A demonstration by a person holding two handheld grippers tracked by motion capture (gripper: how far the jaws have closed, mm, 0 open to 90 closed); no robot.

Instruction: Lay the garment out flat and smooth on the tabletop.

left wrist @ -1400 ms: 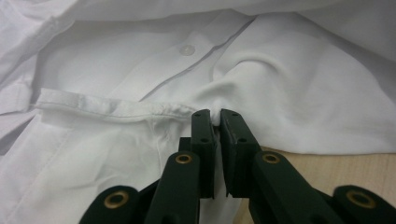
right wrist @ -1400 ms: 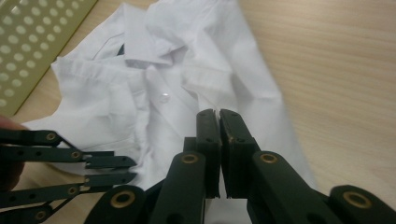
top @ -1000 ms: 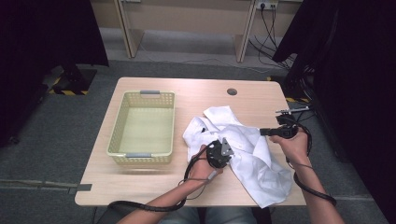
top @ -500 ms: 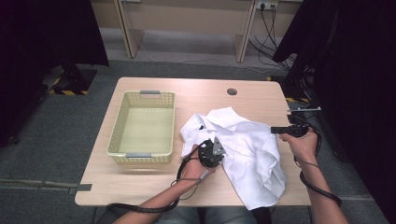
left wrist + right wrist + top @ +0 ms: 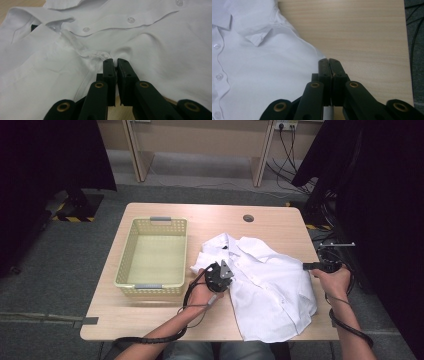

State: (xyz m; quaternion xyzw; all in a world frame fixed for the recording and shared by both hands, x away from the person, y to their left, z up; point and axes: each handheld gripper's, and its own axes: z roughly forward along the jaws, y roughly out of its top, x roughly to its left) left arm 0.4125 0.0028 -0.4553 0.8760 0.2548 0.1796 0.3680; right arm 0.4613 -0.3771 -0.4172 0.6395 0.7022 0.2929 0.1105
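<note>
White shirt lies spread on the right half of the table, its near hem at the table's near edge. Left gripper is clamped on a fabric fold at the shirt's left side; right gripper pinches the right edge – jaws together. Basket sits left, just beside the shirt – bare tabletop far and near-left.

One white shirt lies between the two tongs, left and right, and one yellow basket stands just beyond the left tongs. One worktop carries both. Three shirt buttons show ahead of the left tongs.
</note>
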